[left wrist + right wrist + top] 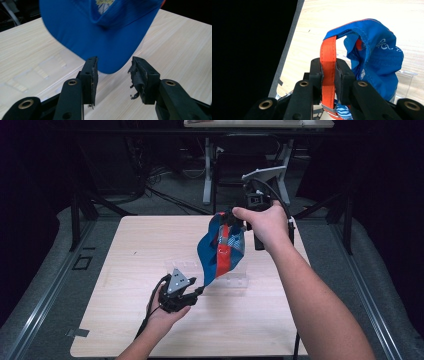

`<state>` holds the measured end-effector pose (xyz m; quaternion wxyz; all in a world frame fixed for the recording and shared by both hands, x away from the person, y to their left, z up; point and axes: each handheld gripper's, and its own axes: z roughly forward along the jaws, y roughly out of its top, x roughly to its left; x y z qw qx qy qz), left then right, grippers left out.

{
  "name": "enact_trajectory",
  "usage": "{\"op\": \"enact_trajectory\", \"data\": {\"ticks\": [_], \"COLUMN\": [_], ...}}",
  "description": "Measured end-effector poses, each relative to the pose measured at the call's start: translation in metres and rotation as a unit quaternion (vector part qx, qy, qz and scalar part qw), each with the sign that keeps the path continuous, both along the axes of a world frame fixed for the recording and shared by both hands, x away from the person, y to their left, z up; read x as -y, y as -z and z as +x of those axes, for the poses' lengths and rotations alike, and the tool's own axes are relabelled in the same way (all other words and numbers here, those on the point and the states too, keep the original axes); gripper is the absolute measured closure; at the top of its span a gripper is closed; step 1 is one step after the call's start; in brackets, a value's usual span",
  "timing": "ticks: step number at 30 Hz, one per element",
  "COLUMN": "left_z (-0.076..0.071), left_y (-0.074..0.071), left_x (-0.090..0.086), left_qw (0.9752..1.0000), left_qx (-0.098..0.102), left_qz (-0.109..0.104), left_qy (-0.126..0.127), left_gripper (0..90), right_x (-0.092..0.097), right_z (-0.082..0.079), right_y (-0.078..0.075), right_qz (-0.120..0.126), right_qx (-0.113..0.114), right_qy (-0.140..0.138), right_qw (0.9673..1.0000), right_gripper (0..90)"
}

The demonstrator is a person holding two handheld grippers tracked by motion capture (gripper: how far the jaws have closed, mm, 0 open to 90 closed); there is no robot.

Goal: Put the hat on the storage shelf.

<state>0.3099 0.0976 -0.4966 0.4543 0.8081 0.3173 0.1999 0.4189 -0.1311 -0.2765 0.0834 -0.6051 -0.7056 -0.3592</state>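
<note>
a dark room is seen around a pale wooden tabletop, with black curtains at the sides and the legs of another desk behind it. on the tabletop, near its middle, a clear plastic stand is placed.

a blue cap with an orange strap is held up in the air above the tabletop, not resting on it. the cap hangs down from the right claw, which is carried by the person's right hand over the far right part of the tabletop. in the right gripper view, the orange strap is seen clamped between the two black jaws, which are clenched on it, and the blue cloth of the cap falls to the right of the jaws. a small metal buckle is seen at the lower end of the strap, close to the jaws.

the left claw is held by the left hand nearer to the person, just below the blue brim. in the left gripper view, the jaws are released and stand apart, with worn pads, and the rounded edge of the brim is seen just beyond the gap between them. the brim is not pressed by the pads. whether the edge touches the left claw cannot be told from the high view.
</note>
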Motion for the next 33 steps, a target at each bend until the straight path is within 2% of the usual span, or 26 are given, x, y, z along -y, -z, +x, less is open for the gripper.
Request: {"op": "enact_trajectory", "data": {"ticks": [6,12,13,15,18,21,29,33], "left_z": [0.0,0.005,0.005,0.005,0.005,0.004,0.003,0.006], "left_y": [0.0,0.004,0.004,0.006,0.006,0.006,0.005,0.005], "left_x": [0.012,0.018,0.018,0.02,0.018,0.016,0.004,-0.003], "left_qw": [0.9999,0.9997,0.9997,0.9993,0.9993,0.9989,0.999,0.9996], "left_qx": [0.003,-0.003,-0.003,0.001,0.0,0.006,0.019,0.01], "left_qz": [0.01,0.023,0.023,0.036,0.036,0.043,0.038,0.026], "left_qy": [0.013,0.011,0.011,0.008,0.013,0.016,0.012,0.009], "left_gripper": [60.8,68.9,71.0,74.3,81.1,83.5,87.1,87.6], "right_x": [0.0,-0.002,-0.002,-0.001,0.0,0.0,-0.001,-0.002], "right_z": [0.0,-0.002,-0.002,-0.002,-0.002,-0.003,-0.003,-0.002], "right_y": [0.0,0.0,0.0,0.0,0.0,-0.001,-0.001,0.0], "right_qz": [0.004,0.0,0.0,0.0,0.001,0.001,0.006,0.006], "right_qx": [0.002,0.001,0.001,0.003,0.003,0.002,0.002,0.003], "right_qy": [0.0,-0.008,-0.008,-0.008,-0.007,-0.009,-0.008,-0.004], "right_qw": [1.0,1.0,1.0,1.0,1.0,1.0,1.0,1.0], "right_gripper": [77.4,77.4,77.4,77.4,77.4,77.4,77.5,77.5]}}
